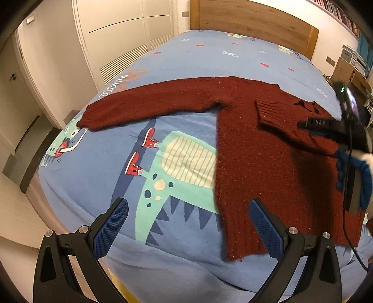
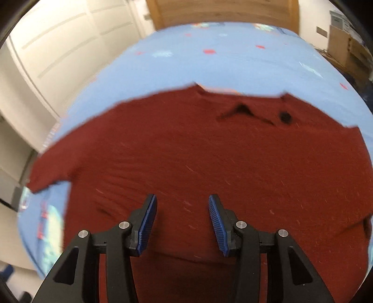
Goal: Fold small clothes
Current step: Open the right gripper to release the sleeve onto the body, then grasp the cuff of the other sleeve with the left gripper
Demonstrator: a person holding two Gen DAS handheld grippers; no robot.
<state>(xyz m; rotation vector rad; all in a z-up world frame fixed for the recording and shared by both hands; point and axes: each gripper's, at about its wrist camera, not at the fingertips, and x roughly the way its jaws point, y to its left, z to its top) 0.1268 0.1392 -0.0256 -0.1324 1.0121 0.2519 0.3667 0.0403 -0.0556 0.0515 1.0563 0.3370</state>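
Note:
A dark red knit sweater (image 1: 268, 163) lies flat on the blue dinosaur-print bed sheet (image 1: 186, 58). One sleeve (image 1: 151, 102) stretches out to the left. The other sleeve is folded across the chest, cuff (image 1: 268, 109) toward the middle. My left gripper (image 1: 188, 202) stands wide open above the sweater's lower left hem, nothing between its pads. My right gripper (image 1: 305, 124) hovers over the folded sleeve. In the blurred right wrist view the right gripper (image 2: 182, 197) is open over the sweater's body (image 2: 209, 158), its pads empty, the collar (image 2: 244, 109) beyond it.
White wardrobe doors (image 1: 116, 35) stand left of the bed and a wooden headboard (image 1: 256, 21) at its far end. Cardboard boxes (image 1: 345, 67) and shelves crowd the right side. A person's blue sleeve (image 1: 363, 177) and a dangling cable (image 1: 347, 228) are at the right edge.

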